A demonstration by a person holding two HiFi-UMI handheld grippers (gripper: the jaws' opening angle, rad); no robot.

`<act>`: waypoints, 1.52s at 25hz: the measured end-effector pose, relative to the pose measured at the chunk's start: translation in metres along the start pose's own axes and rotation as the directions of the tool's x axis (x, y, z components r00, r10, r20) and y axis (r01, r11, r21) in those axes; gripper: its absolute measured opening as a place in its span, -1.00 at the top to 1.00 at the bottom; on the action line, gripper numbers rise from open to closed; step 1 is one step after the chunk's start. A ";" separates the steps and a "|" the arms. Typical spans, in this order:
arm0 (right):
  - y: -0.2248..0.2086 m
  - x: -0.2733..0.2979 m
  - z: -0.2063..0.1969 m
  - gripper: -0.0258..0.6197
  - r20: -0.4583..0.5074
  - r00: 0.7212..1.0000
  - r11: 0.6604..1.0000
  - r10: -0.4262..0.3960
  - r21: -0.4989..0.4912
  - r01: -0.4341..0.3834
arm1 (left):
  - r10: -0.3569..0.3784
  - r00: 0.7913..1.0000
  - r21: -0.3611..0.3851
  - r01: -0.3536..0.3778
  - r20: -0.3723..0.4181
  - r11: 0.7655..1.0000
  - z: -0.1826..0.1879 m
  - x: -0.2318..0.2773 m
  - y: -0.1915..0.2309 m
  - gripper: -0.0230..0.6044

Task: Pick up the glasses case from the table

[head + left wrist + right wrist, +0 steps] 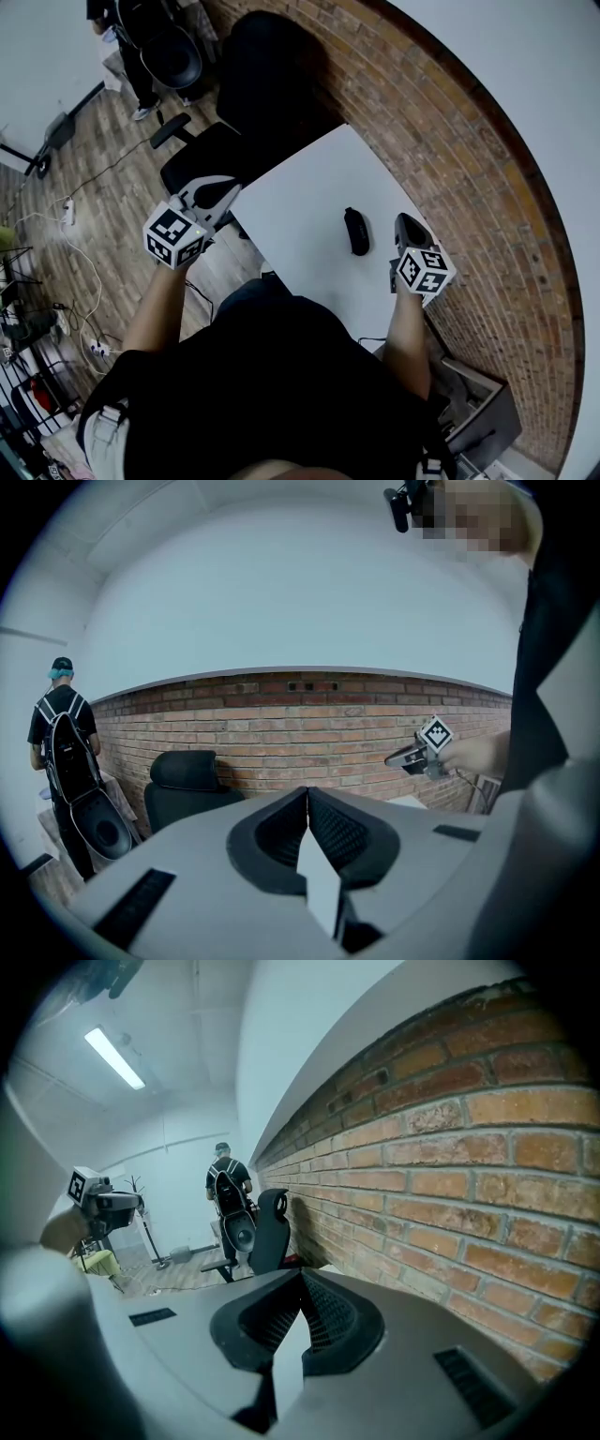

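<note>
The glasses case [356, 231], a dark oblong, lies on the white table [309, 197] toward its right side. My right gripper [405, 218] hovers just right of the case, apart from it, jaws shut and empty. My left gripper [225, 191] hangs at the table's left edge, well away from the case, with its jaws together and nothing in them. In the left gripper view the closed jaws [307, 795] face the brick wall, and the right gripper [409, 757] shows far off. The right gripper view shows its own closed jaws [300, 1275] and the left gripper [103, 1204]. The case is hidden in both gripper views.
A black office chair [234, 141] stands at the table's far left corner. The brick wall [469, 169] runs along the table's right side. A person with a backpack [61, 733] stands beyond the chair. Cables and a power strip [67, 212] lie on the wooden floor.
</note>
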State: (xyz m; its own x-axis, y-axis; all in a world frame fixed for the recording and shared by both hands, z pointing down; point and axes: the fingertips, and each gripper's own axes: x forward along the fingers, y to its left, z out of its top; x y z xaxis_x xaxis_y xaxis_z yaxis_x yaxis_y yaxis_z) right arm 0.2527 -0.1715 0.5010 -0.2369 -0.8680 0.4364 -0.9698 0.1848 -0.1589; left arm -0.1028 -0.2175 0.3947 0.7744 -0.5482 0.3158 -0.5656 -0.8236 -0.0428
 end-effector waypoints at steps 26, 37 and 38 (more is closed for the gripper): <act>-0.016 0.068 -0.069 0.87 -0.177 0.984 0.999 -0.025 0.039 0.032 | -0.022 0.999 -0.016 0.022 -0.036 1.000 -0.025 0.034 0.040 0.89; -0.027 0.088 -0.108 0.87 -0.265 0.963 0.999 -0.044 0.016 0.050 | -0.037 0.998 -0.027 0.036 -0.056 0.999 -0.034 0.048 0.049 0.89; -0.028 0.090 -0.113 0.87 -0.277 0.960 0.999 -0.047 0.010 0.052 | -0.038 0.998 -0.029 0.036 -0.058 0.999 -0.035 0.050 0.050 0.89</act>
State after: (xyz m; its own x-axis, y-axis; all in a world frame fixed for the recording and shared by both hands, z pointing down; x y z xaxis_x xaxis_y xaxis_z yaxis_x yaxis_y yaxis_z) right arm 0.2519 -0.2021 0.6449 -0.1976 -0.7138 0.6719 -0.9802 0.1347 -0.1451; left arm -0.1025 -0.2806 0.4412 0.7778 -0.5072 0.3713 -0.5449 -0.8385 -0.0040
